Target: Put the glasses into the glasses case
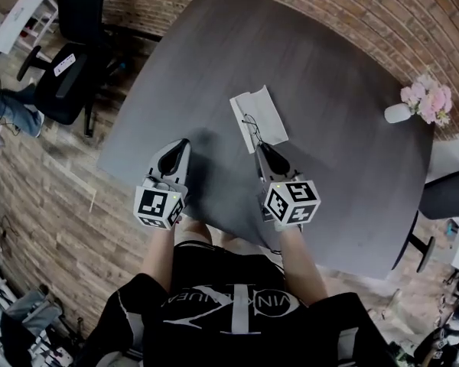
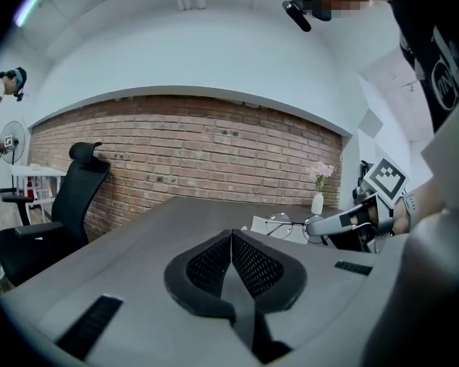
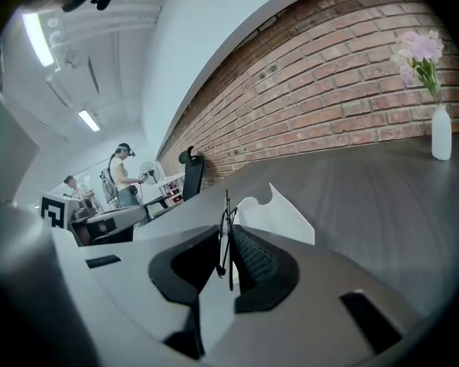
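Observation:
A white glasses case (image 1: 258, 115) lies open and flat on the dark grey table (image 1: 329, 90). My right gripper (image 1: 261, 148) sits at the case's near end, shut on the thin wire-framed glasses (image 1: 250, 125), which stick out over the case. In the right gripper view the glasses (image 3: 227, 205) stand edge-on between the closed jaws, with the case (image 3: 279, 214) just beyond. My left gripper (image 1: 183, 145) hovers over bare table left of the case, shut and holding nothing. From the left gripper view the round lenses of the glasses (image 2: 280, 224) show at the right gripper's tip (image 2: 315, 225).
A small white vase (image 1: 397, 113) with pink flowers (image 1: 428, 102) stands near the table's far right edge. A black office chair (image 1: 69, 75) is off the table's left side, another chair (image 1: 447, 193) at the right. A brick wall runs behind the table. People stand in the background (image 3: 122, 176).

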`<state>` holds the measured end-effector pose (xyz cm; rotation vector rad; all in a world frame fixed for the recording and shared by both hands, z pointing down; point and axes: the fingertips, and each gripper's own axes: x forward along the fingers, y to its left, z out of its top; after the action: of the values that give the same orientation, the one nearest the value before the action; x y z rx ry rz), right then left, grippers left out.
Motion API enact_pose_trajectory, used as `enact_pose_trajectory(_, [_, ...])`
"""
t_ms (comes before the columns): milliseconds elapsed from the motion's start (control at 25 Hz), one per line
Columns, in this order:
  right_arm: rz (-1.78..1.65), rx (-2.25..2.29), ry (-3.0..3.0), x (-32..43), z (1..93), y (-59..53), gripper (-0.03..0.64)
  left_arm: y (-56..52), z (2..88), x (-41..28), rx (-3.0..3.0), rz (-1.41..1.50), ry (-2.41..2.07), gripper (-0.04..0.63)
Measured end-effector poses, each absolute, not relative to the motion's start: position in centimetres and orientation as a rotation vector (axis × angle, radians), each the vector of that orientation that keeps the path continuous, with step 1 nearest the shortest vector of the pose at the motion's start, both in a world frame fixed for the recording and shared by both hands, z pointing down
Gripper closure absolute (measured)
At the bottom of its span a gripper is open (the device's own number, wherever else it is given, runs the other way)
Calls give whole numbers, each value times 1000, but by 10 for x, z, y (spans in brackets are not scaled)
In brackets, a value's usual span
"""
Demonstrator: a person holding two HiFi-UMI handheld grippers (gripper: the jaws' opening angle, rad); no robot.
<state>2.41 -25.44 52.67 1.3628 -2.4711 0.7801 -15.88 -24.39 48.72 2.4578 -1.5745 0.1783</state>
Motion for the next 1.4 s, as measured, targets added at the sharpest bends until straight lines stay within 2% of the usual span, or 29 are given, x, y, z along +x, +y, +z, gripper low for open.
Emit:
enact_pose_trajectory(440, [778,1429,-2375,20,547,-290,558,-296,503,-155,2507,219,-1483,575])
enact_pose_trajectory(1400, [867,1312,-2176,8,573,-318,554,-316,523,-159,2464,225,-1428,575])
